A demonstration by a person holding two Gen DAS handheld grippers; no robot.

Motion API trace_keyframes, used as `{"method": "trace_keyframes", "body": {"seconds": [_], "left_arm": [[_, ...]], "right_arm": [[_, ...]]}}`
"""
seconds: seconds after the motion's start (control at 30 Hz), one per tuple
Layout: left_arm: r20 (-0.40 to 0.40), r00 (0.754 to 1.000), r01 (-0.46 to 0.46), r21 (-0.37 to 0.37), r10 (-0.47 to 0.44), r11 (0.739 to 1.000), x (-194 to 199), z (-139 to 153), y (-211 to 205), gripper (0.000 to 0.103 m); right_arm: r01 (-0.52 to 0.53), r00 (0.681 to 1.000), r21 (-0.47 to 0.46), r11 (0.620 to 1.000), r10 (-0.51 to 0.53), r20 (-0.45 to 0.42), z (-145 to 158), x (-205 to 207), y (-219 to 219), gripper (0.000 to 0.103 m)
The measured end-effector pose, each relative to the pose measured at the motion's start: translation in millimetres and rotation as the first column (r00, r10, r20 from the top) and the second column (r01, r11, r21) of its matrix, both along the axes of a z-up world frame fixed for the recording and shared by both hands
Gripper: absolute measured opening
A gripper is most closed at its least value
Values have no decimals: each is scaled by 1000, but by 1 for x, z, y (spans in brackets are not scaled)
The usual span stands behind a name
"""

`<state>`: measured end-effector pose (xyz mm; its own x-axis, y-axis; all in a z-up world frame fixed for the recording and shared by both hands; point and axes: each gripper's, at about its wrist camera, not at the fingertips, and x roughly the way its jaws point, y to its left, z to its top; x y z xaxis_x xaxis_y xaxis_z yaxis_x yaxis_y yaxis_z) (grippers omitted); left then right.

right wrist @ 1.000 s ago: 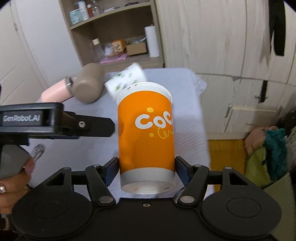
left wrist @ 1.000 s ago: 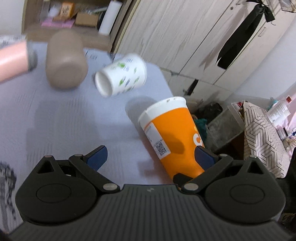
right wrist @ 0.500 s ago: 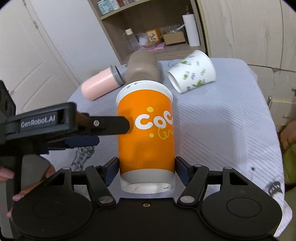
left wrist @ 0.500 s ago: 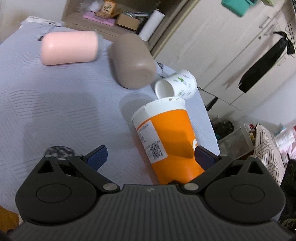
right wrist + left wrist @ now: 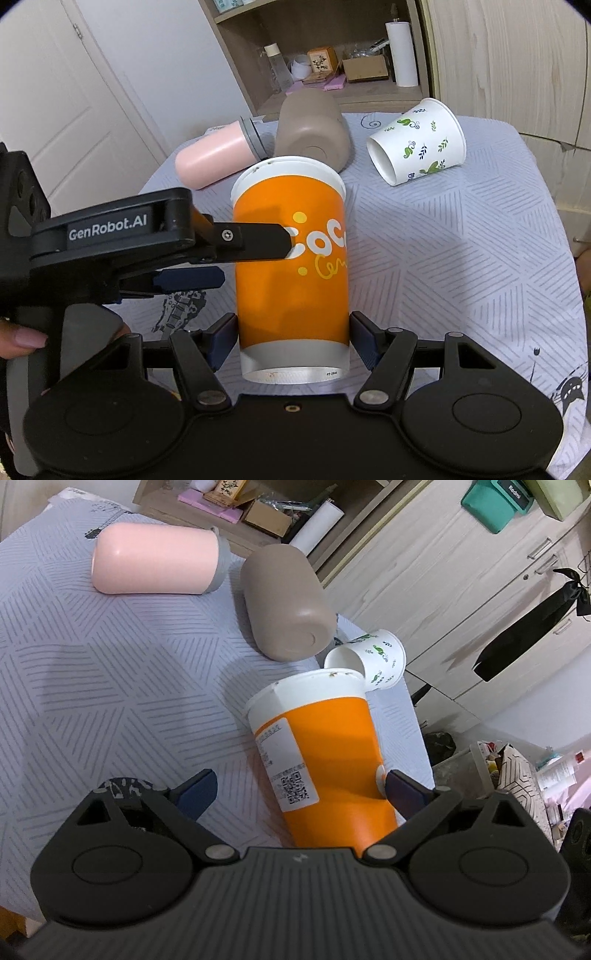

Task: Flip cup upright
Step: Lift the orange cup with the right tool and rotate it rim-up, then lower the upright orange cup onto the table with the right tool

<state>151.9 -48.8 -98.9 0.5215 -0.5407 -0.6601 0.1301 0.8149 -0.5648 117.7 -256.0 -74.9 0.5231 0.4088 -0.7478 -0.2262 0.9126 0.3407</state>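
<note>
Orange paper cup (image 5: 291,273), printed with white and yellow lettering, is sitting between the two blue-padded fingers of my right gripper (image 5: 293,341), which is clamping it near its grey base while the white rim points away from the camera, above the grey patterned tablecloth (image 5: 461,258). My left gripper (image 5: 299,790) is hovering alongside with its fingers spread wide; in the left wrist view its right finger is lying against the cup's orange wall near the QR-code label, while the left finger is hanging apart over the cloth, gripping nothing. In the right wrist view that gripper's black body, marked GenRobot.AI, is reaching in from the left, its tip just crossing the front of the cup. Behind the cup three other vessels are lying on their sides on the table: a pink tumbler (image 5: 212,160) with a grey band, a taupe tumbler (image 5: 314,133) just beside it, and a white paper cup (image 5: 419,142) printed with green leaves, its open mouth facing the camera. A shelf unit holding a paper towel roll (image 5: 404,53) is standing beyond the table.
</note>
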Motion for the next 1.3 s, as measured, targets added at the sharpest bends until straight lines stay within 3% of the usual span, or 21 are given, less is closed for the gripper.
{"method": "trace_keyframes", "body": {"seconds": [0.27,0.4,0.5,0.67,0.83,0.97,1.1,1.3], "left_arm": [[-11,1000,-16,-26,15,1000,13,-3,3,96],[-24,999,19,-85,-22,996,18,-5,5,78],[-25,999,36,-81,-38,996,20,-3,5,78],[-76,995,54,-116,-63,992,30,-8,9,78],[-86,993,71,-138,-83,988,36,-13,8,76],[-45,994,92,-130,-98,987,34,-12,7,74],[32,992,127,-104,-125,986,24,-1,6,73],[204,966,156,36,-160,987,1,25,0,73]], "right_arm": [[-28,999,-18,999,27,-24,-1,7,1,71],[-56,998,-21,998,56,-36,3,14,-2,81],[-117,993,-49,992,116,-28,10,23,1,85],[-175,984,-65,982,173,-44,16,44,-1,85],[-220,973,1,976,219,-72,18,62,-7,74],[-222,974,-4,975,222,-42,17,57,-6,74],[-237,970,-50,970,239,42,23,41,-2,74],[-243,946,-133,961,265,184,33,21,10,74]]}}
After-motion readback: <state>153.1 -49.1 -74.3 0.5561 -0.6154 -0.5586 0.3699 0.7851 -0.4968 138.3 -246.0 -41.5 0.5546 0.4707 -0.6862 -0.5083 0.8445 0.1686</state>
